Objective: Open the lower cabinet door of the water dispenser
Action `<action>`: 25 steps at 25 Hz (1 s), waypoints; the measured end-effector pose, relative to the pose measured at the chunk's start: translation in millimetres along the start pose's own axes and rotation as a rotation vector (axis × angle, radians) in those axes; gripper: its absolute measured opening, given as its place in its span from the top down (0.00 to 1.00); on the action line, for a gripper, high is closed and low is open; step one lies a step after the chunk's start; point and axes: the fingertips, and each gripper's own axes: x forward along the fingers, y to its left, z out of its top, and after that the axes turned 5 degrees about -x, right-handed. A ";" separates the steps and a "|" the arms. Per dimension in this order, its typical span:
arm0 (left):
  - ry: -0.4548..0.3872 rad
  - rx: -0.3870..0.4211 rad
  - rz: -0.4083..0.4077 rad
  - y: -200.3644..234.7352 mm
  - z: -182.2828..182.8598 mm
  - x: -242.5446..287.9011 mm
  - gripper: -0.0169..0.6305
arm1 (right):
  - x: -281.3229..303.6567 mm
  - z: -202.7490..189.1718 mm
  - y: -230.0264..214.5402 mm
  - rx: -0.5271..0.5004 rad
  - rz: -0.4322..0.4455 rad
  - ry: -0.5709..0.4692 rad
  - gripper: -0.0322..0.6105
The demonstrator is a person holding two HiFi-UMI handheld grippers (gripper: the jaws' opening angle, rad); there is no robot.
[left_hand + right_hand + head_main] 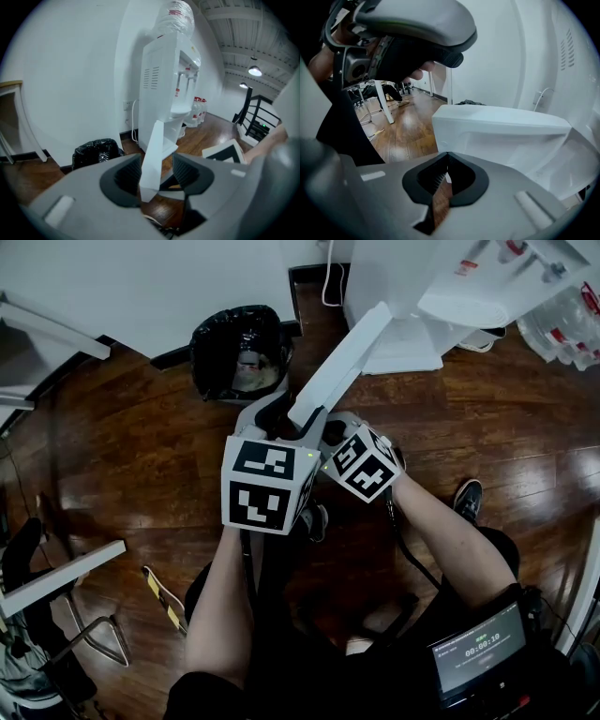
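Lower cabinet door (342,362) swung well out from the water dispenser (166,79), free edge between the parted, unclamped left tongs (157,174), likely to steer it wider. Right tongs (446,176) shut, empty, just beside the panel. Gap round that edge plain only from the left gripper view, masked overhead by marker cubes (267,486).
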 end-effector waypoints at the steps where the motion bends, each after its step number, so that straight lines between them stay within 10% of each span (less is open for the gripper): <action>1: 0.004 -0.009 -0.008 -0.7 -0.9 -1.4 0.63 | 2.8 3.3 -1.2 0.003 -0.007 -0.004 0.95; 25: -0.050 0.050 0.034 -18.2 22.7 4.1 0.69 | -46.6 -15.1 -31.6 -0.007 -0.135 -0.005 0.94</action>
